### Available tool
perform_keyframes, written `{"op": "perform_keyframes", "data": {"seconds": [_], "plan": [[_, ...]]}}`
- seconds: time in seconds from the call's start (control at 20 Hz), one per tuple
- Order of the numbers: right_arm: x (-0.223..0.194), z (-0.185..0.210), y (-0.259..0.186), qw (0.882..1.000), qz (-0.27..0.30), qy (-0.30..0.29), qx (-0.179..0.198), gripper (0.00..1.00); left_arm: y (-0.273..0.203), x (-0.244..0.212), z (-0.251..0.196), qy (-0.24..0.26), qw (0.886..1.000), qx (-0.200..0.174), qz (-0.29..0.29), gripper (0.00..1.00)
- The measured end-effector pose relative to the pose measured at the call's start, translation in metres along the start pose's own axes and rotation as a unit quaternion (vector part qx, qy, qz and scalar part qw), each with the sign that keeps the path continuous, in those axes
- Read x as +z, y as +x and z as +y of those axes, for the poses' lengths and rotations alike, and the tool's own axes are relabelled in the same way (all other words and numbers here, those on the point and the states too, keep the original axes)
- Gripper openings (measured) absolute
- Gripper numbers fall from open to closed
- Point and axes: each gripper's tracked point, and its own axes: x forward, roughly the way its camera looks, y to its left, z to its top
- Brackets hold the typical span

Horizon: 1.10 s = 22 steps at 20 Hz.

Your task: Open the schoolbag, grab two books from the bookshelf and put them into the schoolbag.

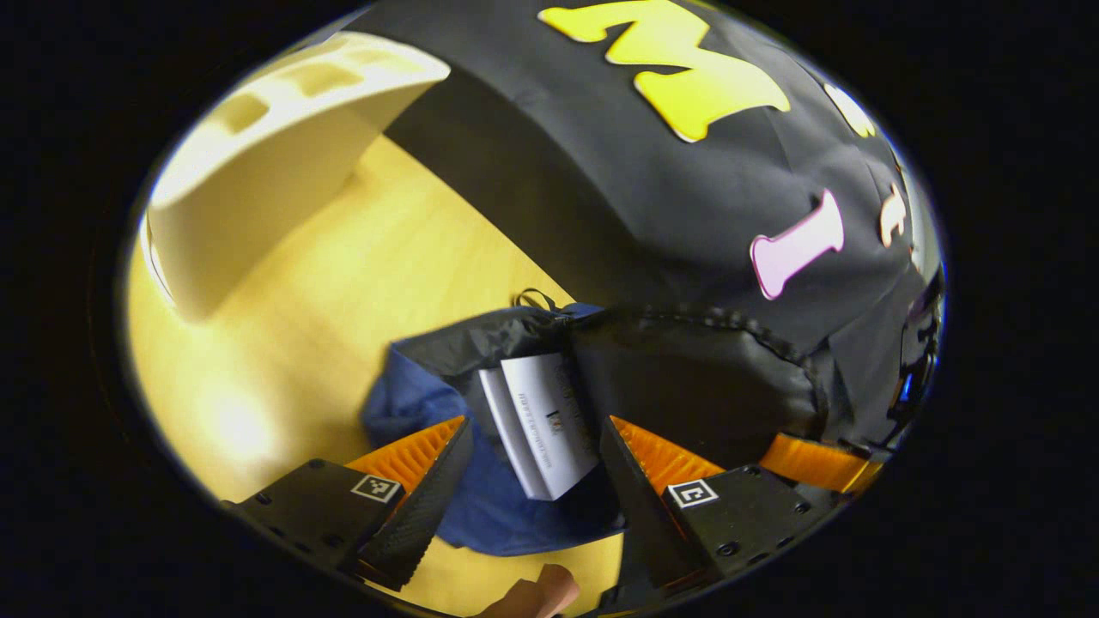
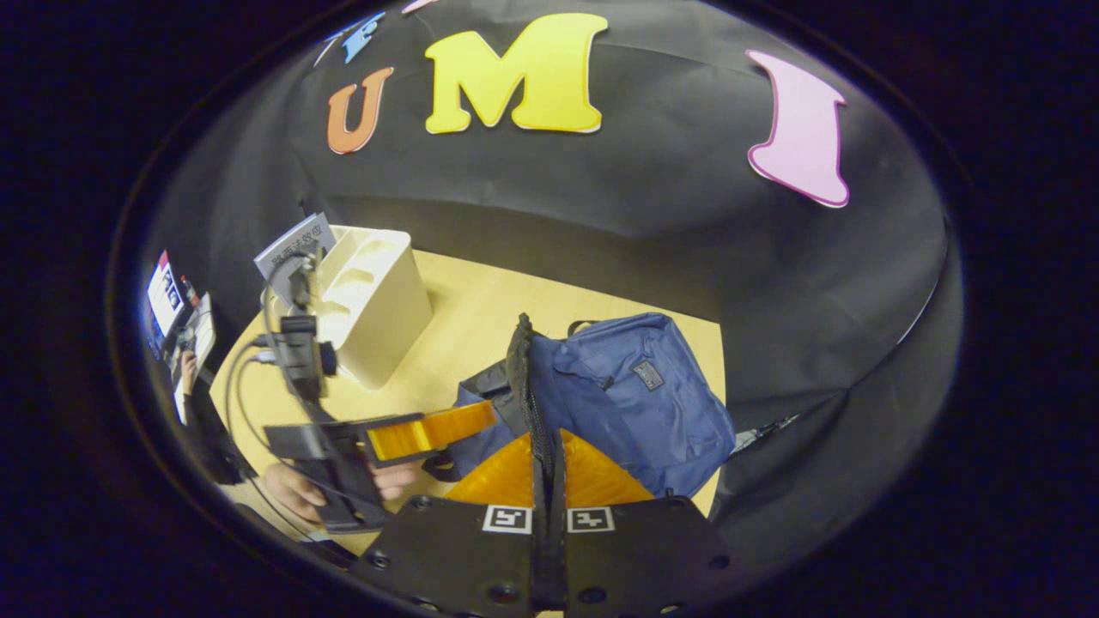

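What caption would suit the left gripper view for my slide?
Open left claw above the blue schoolbag, with two white books already inside its opening.

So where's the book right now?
In the left gripper view, a white book sits inside the open schoolbag, between the open left gripper's fingers. The right gripper pinches the bag's black flap, holding it open.

Left gripper (image 1: 532, 446): black angular finger mounts with recessed screws, each carrying a small square black-and-white marker tag. Right gripper (image 2: 549, 463): black base plate, two matching square tags side by side, screws along its lower edge. Black cables loop from the left gripper's body in the right gripper view.
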Motion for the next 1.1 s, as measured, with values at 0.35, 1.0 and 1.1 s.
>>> {"op": "perform_keyframes", "data": {"seconds": [0.35,1.0,1.1], "plan": [[-0.008,0.009,0.000,1.000,-0.004,0.018,-0.002,0.00,-0.129,0.041,0.050,0.115,0.991,0.067,0.005,0.97],[-0.022,0.033,-0.004,0.999,0.002,0.019,-0.032,0.00,-0.291,0.171,0.145,0.301,0.927,0.222,-0.038,0.96],[-0.023,0.033,-0.005,0.999,0.001,0.029,-0.030,0.00,-0.293,0.193,0.145,0.304,0.924,0.227,-0.047,0.96]]}}
